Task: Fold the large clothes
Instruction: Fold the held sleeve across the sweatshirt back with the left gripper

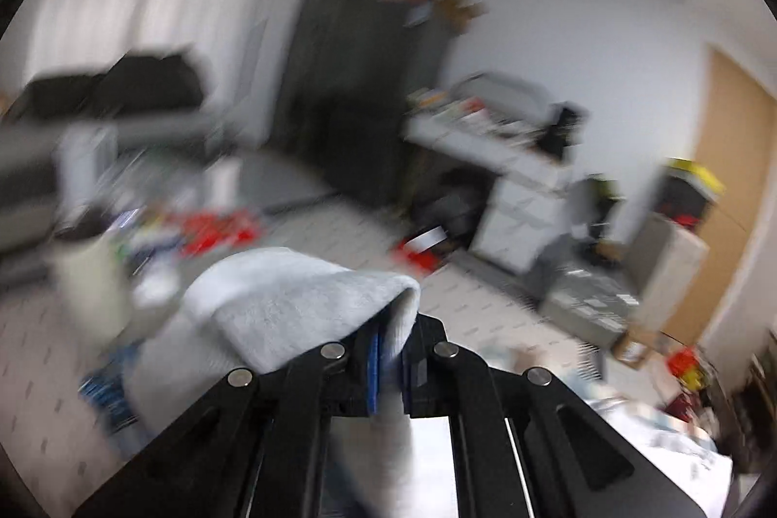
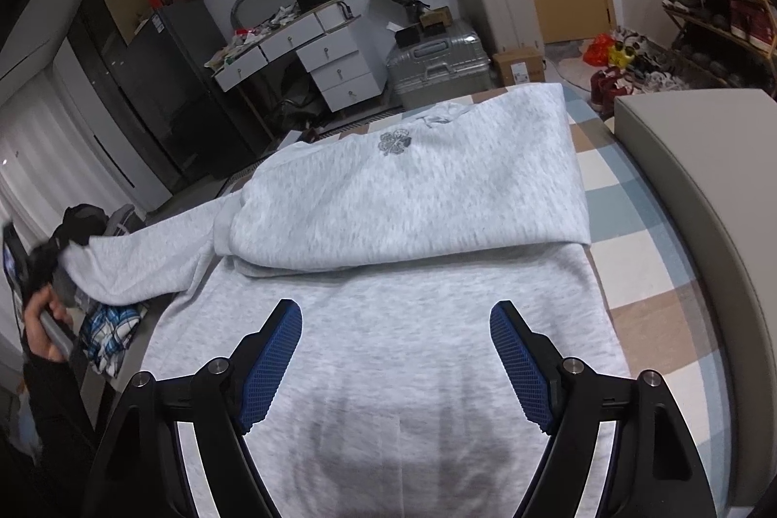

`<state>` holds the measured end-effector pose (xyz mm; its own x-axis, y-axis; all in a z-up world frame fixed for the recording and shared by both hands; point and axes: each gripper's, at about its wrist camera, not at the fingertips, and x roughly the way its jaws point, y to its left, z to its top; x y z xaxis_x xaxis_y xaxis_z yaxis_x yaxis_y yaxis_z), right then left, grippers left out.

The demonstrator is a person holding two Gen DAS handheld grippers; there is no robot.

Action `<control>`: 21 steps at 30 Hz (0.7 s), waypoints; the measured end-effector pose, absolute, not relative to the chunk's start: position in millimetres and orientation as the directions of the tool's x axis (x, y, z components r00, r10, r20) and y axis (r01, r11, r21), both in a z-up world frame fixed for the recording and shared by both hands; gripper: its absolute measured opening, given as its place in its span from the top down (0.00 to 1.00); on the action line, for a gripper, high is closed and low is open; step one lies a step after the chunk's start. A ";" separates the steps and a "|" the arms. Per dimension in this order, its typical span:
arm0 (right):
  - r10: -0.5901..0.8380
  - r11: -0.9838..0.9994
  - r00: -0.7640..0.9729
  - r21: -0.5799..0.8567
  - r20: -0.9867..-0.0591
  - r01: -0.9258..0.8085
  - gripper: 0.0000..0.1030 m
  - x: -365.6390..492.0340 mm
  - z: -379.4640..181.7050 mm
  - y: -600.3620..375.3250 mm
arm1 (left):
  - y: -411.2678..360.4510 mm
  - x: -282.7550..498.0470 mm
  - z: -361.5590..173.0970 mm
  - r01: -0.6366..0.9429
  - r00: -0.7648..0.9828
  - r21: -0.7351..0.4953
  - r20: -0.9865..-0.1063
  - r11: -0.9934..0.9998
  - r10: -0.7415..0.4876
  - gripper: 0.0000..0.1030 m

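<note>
I see the grey sweatshirt (image 2: pixel 388 226) spread on the checked bedcover (image 2: pixel 646 256), top half folded over. My left gripper (image 1: pixel 388 365) is clamped on its sleeve (image 1: pixel 296 299), lifted off the bed's left edge. My right gripper (image 2: pixel 396 365) hangs wide above the hem. White drawers (image 2: pixel 335 66) and suitcases (image 2: pixel 439 64) stand beyond the bed.

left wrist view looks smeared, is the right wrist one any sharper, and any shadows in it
Left wrist view: the room is streaked with motion blur; only the left gripper and the pale grey sweatshirt cuff pinched in it stay fairly crisp. Right wrist view: sharp, with fisheye bending at the edges; the open right gripper casts a soft shadow on the light grey sweatshirt.
</note>
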<state>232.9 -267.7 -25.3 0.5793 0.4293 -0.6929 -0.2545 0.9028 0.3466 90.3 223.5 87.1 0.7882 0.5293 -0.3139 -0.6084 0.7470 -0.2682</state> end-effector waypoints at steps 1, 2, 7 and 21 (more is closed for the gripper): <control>0.430 0.902 0.579 0.346 -0.692 -0.257 0.22 231.3 -24.9 -267.9 | 200.5 107.0 100.7 -0.544 0.832 -0.246 -0.280 0.802 0.478 0.98; 0.430 0.902 0.580 0.345 -0.691 -0.259 0.22 229.5 -24.0 -268.9 | 178.2 123.3 110.2 -0.471 0.873 -0.239 -0.260 0.849 0.412 0.98; 0.400 0.915 0.606 0.340 -0.688 -0.218 0.22 222.0 -17.2 -289.4 | 32.7 199.8 102.0 0.146 0.897 -0.281 -0.366 0.949 -0.246 0.70; 0.349 0.929 0.603 0.349 -0.717 -0.122 0.22 264.4 -33.8 -313.9 | 16.3 175.4 34.7 0.216 0.762 -0.156 -0.591 0.964 -0.266 0.38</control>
<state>264.4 -313.9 -33.8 0.6028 0.3491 -0.7174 -0.1225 0.9290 0.3492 175.4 16.3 34.7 0.7615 -0.2660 -0.5911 0.2159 0.9639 -0.1556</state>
